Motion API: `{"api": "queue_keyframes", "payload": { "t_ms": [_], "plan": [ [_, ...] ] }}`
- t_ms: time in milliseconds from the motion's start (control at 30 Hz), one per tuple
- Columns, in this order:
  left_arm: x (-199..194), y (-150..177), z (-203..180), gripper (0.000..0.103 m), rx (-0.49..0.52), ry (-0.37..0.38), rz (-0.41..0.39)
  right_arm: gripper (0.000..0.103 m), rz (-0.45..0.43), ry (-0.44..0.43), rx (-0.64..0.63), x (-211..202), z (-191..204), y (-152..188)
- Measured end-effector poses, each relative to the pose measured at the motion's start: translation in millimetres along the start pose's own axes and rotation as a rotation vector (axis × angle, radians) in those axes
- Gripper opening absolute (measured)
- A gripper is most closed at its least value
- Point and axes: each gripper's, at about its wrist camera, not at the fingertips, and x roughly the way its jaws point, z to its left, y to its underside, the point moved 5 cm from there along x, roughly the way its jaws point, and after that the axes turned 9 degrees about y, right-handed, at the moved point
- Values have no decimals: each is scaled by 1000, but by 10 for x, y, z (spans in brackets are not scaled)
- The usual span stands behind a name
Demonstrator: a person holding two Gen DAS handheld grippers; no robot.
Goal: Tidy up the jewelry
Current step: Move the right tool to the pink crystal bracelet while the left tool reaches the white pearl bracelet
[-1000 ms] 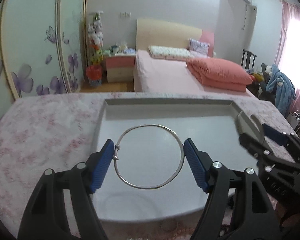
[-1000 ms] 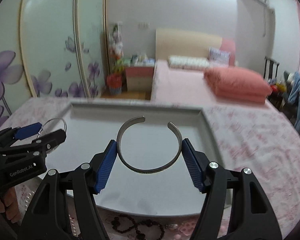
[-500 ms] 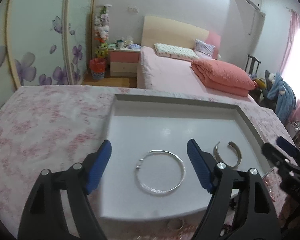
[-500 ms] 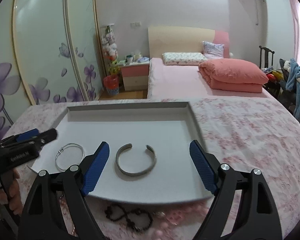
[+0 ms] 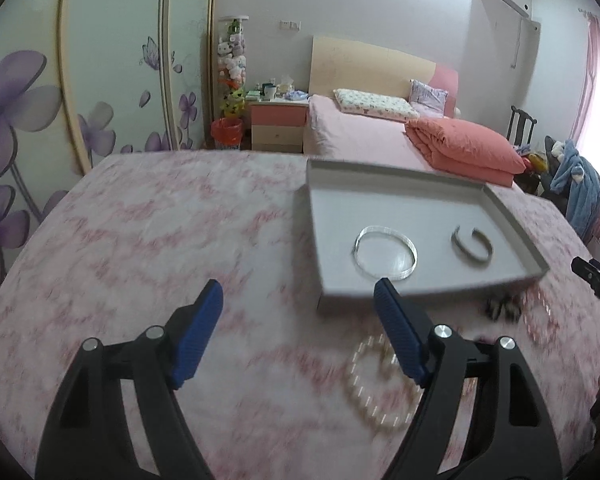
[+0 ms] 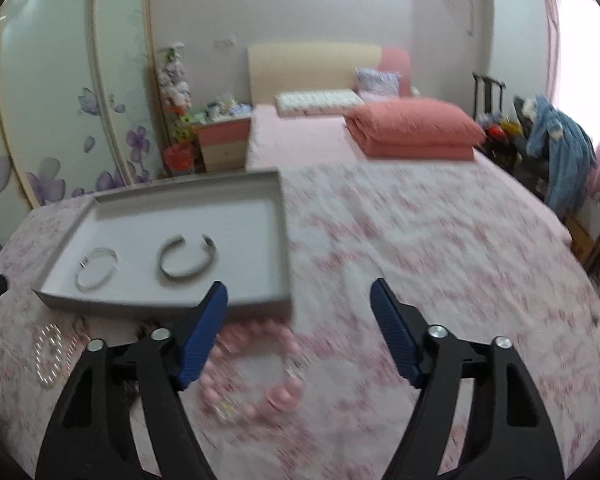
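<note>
Two bangles in one tray; left gripper wide, empty, right gripper closing, empty.

We're in a home bedroom: bed w/ folded pink quilt, nightstand, floral wardrobe doors, pink curtains by the window.

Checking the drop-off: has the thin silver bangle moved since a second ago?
Yes. It was up between the left gripper's fingers; now the thin silver bangle lies flat in the grey tray, beside the open cuff.
</note>
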Motion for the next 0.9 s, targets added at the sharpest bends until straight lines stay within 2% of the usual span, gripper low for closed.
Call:
{"api": "queue_keyframes", "payload": {
  "t_ms": [100, 200, 367, 433, 500, 567, 733, 900],
  "plan": [
    [-65, 165, 65, 76, 6, -13, 29, 61, 81, -15, 20, 98, -64, 184],
    [-79, 297, 107, 76, 1, -17, 58, 58, 135, -8, -21, 195, 15, 310],
    [-67, 412, 101, 76, -1, -9, 87, 58, 167, 29, -66, 287, 150, 458],
    [-65, 432, 58, 76, 6, -5, 92, 54, 188, 52, -91, 348, 183, 522],
    [-49, 450, 13, 76, 16, 4, 102, 33, 191, 35, -78, 342, 175, 544],
    [-11, 473, -49, 76, 25, 12, 116, 22, 187, 36, -67, 330, 155, 554],
    [154, 571, -270, 68, 56, 42, 175, 20, 185, 42, -71, 287, 168, 555],
    [333, 660, -416, 55, 106, 20, 225, 20, 187, 34, -67, 291, 161, 543]
  ]
}}
